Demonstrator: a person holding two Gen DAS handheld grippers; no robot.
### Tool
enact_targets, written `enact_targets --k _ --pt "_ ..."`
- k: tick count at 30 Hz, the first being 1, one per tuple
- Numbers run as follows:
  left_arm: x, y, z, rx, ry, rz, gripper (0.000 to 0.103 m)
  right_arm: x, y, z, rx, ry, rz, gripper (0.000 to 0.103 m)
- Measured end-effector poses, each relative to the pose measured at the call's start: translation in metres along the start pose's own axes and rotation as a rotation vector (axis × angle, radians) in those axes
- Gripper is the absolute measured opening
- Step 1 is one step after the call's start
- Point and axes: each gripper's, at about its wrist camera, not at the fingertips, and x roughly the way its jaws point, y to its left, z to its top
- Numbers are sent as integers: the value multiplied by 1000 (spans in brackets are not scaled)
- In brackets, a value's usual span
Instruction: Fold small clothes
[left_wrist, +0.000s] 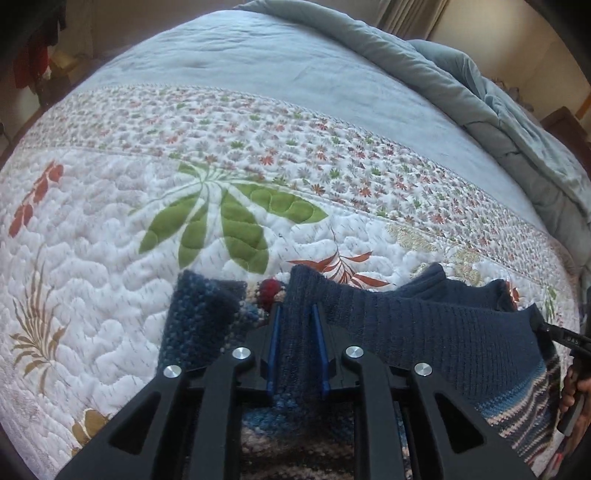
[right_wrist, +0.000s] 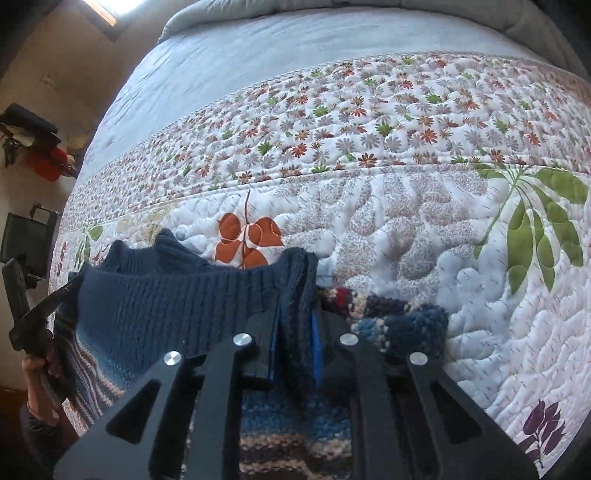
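Note:
A navy knit sweater (left_wrist: 424, 325) with a blue, cream and dark striped body lies bunched on the quilted bedspread (left_wrist: 110, 258). My left gripper (left_wrist: 295, 308) points steeply down, its blue pads pressed on an upright fold of the navy ribbed edge. A folded sleeve (left_wrist: 199, 314) lies left of it, with a red knit patch (left_wrist: 269, 290) beside it. My right gripper (right_wrist: 295, 314) pinches another fold of the sweater (right_wrist: 166, 302) the same way, with a sleeve (right_wrist: 413, 325) to its right. Each view shows the other gripper's finger at the sweater's far corner.
The white floral bedspread (right_wrist: 406, 240) stretches ahead of both grippers. A grey-blue duvet (left_wrist: 480, 92) is piled along the far side of the bed. A hand (right_wrist: 37, 369) shows at the left edge, and a red object (right_wrist: 48, 166) hangs by the wall.

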Motion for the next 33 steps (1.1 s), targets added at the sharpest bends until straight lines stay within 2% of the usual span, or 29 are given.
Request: enact_targets --k 2,4,6,9,12,14,19,25,26,29,30,31,33 --pt "-8 -1 0 -3 -1 -10 25 -5 3 -1 -5 -6 5 29" --pt "-22 4 0 -21 -11 -24 46 -18 6 -7 -31 -17 2 47" --pt "-40 9 -5 -17 -36 -26 51 -34 9 -17 -63 -27 4 54" --pt "-69 22 -21 7 -49 -37 56 -62 4 -44 -86 -45 33 57" --pt "-98 40 -53 31 -57 -38 63 -92 -8 -83 -88 -50 78 60" --pt "-113 54 -80 36 -48 -36 64 -105 -15 -111 -89 -39 108 63" --pt "-120 75 -128 6 4 -56 64 -113 -31 -177 -103 14 121 64" --pt "-113 60 -164 44 44 -64 66 -104 -24 -206 -130 31 137 64" --pt "-112 56 -167 59 39 -45 67 -102 -22 -205 -133 29 129 64" --pt "-110 49 -168 78 33 -19 66 -101 -19 -204 -138 15 108 48" --pt "-110 48 -167 79 33 -22 62 -101 -17 -203 -142 11 102 37" --pt "-110 48 -168 79 36 -33 47 -101 -16 -204 -147 7 106 25" --pt "-108 49 -166 60 69 -55 32 -103 -17 -204 -147 12 123 10"
